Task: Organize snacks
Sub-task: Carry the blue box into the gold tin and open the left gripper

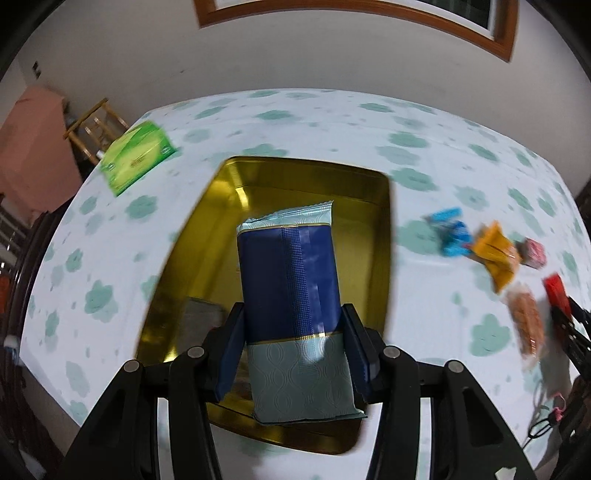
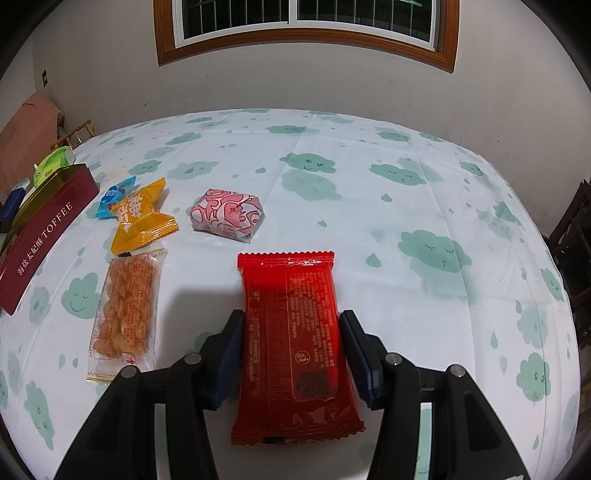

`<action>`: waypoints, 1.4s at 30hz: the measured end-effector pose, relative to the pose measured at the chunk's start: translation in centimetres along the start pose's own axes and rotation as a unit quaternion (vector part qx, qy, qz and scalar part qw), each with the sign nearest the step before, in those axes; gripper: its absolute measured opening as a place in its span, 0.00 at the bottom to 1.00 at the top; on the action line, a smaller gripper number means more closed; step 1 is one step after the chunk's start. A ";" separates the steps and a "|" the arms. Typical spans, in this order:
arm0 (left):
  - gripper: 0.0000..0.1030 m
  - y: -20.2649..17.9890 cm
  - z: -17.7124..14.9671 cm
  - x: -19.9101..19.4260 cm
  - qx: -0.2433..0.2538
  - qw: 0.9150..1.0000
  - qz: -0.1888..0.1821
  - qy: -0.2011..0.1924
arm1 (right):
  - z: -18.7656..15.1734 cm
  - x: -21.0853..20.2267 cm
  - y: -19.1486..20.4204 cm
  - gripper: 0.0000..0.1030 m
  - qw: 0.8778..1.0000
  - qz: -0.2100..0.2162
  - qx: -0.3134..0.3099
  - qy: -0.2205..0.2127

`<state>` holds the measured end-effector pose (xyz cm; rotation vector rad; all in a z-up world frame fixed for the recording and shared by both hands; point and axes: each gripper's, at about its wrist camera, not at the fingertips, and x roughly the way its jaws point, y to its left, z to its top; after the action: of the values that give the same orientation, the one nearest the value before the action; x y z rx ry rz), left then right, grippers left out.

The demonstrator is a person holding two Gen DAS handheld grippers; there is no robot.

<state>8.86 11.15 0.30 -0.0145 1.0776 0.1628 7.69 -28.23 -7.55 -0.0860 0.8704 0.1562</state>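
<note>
Surface: table under white cloud-print cloth (image 2: 369,206)
Left of jaws: rice-cracker packet (image 2: 125,310), orange candy (image 2: 142,219), blue candy (image 2: 112,197), toffee tin (image 2: 40,240)
Ahead: pink wrapped sweet (image 2: 227,214)
Far left: green box (image 1: 135,157)

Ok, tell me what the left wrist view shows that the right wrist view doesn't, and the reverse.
Only the left wrist view: the left gripper clamped on a navy and pale blue packet above the gold inside of the open tin.

Only the right wrist view: the tin's maroon TOFFEE side and the window.

Both: the green box, blue candy, yellow packet, pink wrapped snack, clear bag of fried snacks, and the right gripper holding the red packet.
</note>
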 end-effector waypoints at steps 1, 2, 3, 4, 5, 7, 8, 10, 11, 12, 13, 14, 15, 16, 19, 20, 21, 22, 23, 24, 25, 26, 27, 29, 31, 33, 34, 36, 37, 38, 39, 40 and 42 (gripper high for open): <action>0.45 0.8 0.2 0.4 -0.001 1.000 0.003 0.005 | 0.0 0.0 0.0 0.52 1.000 0.000 0.000 0.000; 0.45 1.3 0.2 0.7 0.000 1.000 0.003 0.008 | 0.0 0.0 0.0 0.52 1.000 0.000 0.000 0.000; 0.45 1.9 0.3 1.0 0.002 1.000 0.005 0.013 | 0.0 0.0 0.0 0.52 1.000 0.000 0.000 0.000; 0.45 2.4 0.4 1.4 0.007 1.000 0.007 0.017 | 0.0 0.0 0.0 0.52 1.000 0.000 0.000 0.000; 0.45 2.8 0.3 1.7 0.011 1.000 0.008 0.019 | 0.0 0.0 0.0 0.52 1.000 0.000 0.000 0.000; 0.45 3.5 0.3 2.2 0.016 1.000 0.008 0.022 | 0.0 0.0 0.0 0.52 1.000 0.000 0.000 0.000; 0.45 3.9 0.3 2.5 0.019 0.999 0.007 0.025 | 0.0 0.0 0.0 0.52 1.000 0.000 0.000 0.000; 0.45 4.8 0.2 3.1 0.026 0.999 0.003 0.031 | 0.0 0.0 0.0 0.52 1.000 0.000 0.000 0.000; 0.45 5.0 0.2 3.4 0.029 0.999 0.002 0.033 | 0.0 0.0 0.0 0.52 1.000 0.000 0.000 0.000; 0.45 5.3 0.1 3.7 0.033 0.999 0.002 0.036 | 0.0 0.0 0.0 0.52 1.000 0.000 0.000 0.000; 0.45 5.6 -0.1 3.9 0.034 0.999 0.000 0.037 | 0.0 0.0 0.0 0.52 1.000 0.000 0.000 0.000; 0.45 5.7 -0.2 4.1 0.036 0.999 -0.003 0.038 | 0.0 0.0 0.0 0.52 1.000 0.000 0.000 0.000; 0.45 5.9 -0.3 4.2 0.039 0.998 -0.009 0.038 | 0.0 0.0 0.0 0.52 1.000 0.000 0.000 0.000; 0.45 5.9 -0.4 4.1 0.044 0.998 -0.014 0.035 | 0.0 0.0 0.0 0.52 1.000 0.000 0.000 0.000; 0.45 6.2 -0.4 4.1 0.051 0.998 -0.020 0.031 | 0.1 0.0 0.0 0.52 1.000 0.000 0.000 0.000; 0.45 6.2 -0.4 4.1 0.052 0.998 -0.021 0.030 | 0.1 0.0 0.0 0.52 1.000 0.000 0.000 0.000; 0.45 6.2 -0.5 4.1 0.054 0.998 -0.021 0.030 | 0.1 0.0 0.0 0.52 1.000 0.000 0.000 0.000; 0.46 6.2 -0.5 4.2 0.056 0.998 -0.018 0.030 | 0.1 0.0 0.0 0.52 1.000 0.000 0.000 0.000; 0.46 6.2 -0.6 4.3 0.056 0.998 -0.016 0.031 | 0.1 0.0 0.0 0.52 1.000 0.000 0.001 0.000; 0.48 6.2 -0.7 4.4 0.056 0.998 -0.015 0.033 | 0.1 0.0 0.0 0.52 1.000 -0.001 0.004 0.001; 0.48 6.3 -0.8 4.5 0.054 0.998 -0.014 0.033 | 0.2 0.0 0.1 0.52 1.000 -0.003 0.004 0.003; 0.48 6.4 -0.8 4.5 0.051 0.998 -0.017 0.032 | 0.3 0.1 0.1 0.52 1.000 -0.005 0.004 0.006; 0.48 6.5 -0.8 4.4 0.048 0.998 -0.024 0.032 | 0.4 0.1 0.2 0.52 1.000 -0.007 0.006 0.011; 0.50 6.7 -0.9 4.2 0.045 0.998 -0.034 0.032 | 0.5 0.2 0.2 0.52 1.000 -0.012 0.009 0.017; 0.52 6.9 -0.9 4.0 0.041 0.998 -0.035 0.029 | 0.6 0.2 0.3 0.50 1.000 -0.017 0.010 0.021; 0.55 7.0 -0.9 3.7 0.037 0.998 -0.035 0.025 | 0.6 0.2 0.3 0.50 0.999 -0.021 0.017 0.025; 0.56 7.1 -1.0 3.5 0.033 0.999 -0.036 0.022 | 0.7 0.2 0.4 0.50 0.999 -0.025 0.019 0.027; 0.58 7.2 -1.2 3.2 0.027 0.999 -0.039 0.018 | 0.7 0.2 0.5 0.50 0.999 -0.031 0.026 0.030; 0.58 7.2 -1.3 2.9 0.025 0.999 -0.040 0.015 | 0.7 0.2 0.5 0.50 0.998 -0.035 0.029 0.031; 0.58 7.1 -1.4 2.6 0.025 0.999 -0.039 0.010 | 0.8 0.2 0.6 0.50 0.998 -0.037 0.031 0.032; 0.59 7.0 -1.6 2.3 0.026 0.999 -0.037 0.006 | 0.8 0.2 0.6 0.50 0.998 -0.039 0.037 0.033; 0.59 6.9 -1.7 2.0 0.026 0.999 -0.034 0.000 | 0.8 0.1 0.6 0.49 0.998 -0.043 0.042 0.035; 0.63 6.8 -2.1 1.1 0.026 0.999 -0.031 -0.014 | 0.8 0.1 0.8 0.48 0.997 -0.050 0.045 0.037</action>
<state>6.60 17.81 -1.21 0.0007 1.0521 0.0786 8.26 -27.29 -7.14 -0.0510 0.9432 0.0204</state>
